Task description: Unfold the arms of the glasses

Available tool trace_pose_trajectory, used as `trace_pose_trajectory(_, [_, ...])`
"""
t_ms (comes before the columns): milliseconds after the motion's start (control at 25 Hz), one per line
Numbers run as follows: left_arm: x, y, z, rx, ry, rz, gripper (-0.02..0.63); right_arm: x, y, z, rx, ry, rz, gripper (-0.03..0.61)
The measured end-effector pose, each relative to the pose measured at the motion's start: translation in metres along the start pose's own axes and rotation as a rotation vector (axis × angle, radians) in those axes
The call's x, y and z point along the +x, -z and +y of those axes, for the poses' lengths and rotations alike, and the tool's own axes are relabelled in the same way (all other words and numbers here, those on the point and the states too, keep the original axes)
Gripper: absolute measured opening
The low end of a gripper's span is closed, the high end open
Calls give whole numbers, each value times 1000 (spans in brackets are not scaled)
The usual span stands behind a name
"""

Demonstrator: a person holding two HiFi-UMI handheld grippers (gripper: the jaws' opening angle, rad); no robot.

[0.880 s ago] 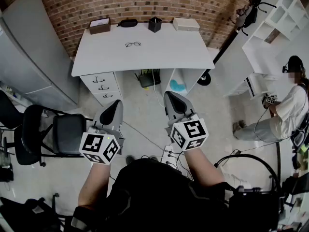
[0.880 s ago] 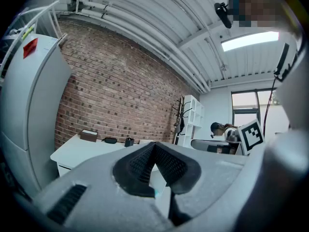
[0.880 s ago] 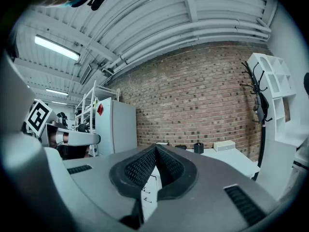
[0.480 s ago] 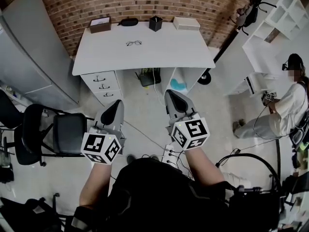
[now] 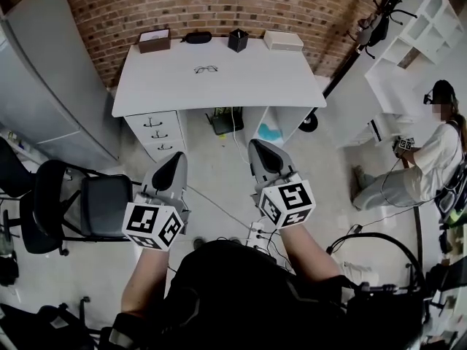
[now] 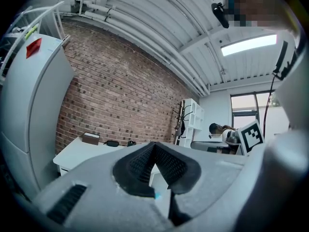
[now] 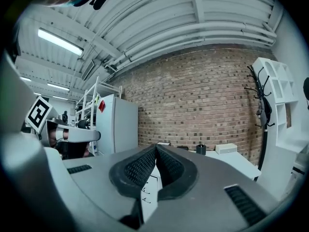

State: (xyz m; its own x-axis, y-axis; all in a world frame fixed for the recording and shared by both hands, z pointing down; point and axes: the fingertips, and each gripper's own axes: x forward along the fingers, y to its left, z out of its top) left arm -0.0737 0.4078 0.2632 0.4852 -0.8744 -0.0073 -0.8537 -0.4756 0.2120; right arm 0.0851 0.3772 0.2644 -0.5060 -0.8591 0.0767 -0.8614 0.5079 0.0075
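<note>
You hold your left gripper point(image 5: 174, 159) and right gripper point(image 5: 261, 146) clenched empty, each carrying a black-and-white square-marker cube point(image 5: 286, 203), well short of the white desk point(image 5: 270, 82) where the thin dark-framed glasses point(image 5: 206, 69) lie toward its back.

Open desktop point(image 5: 255, 79) surrounds the glasses point(image 5: 206, 69); boxes point(image 5: 283, 41) stand along its back edge.
</note>
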Motion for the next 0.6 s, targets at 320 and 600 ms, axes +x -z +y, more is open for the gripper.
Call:
trace_pose_trajectory(320, [-13, 5, 31, -31, 35, 6, 8, 17, -1, 27, -39, 26, 10, 8])
trace_pose_trajectory(600, [-25, 15, 54, -86, 36, 11, 8, 24, 6, 43, -52, 27, 33, 8])
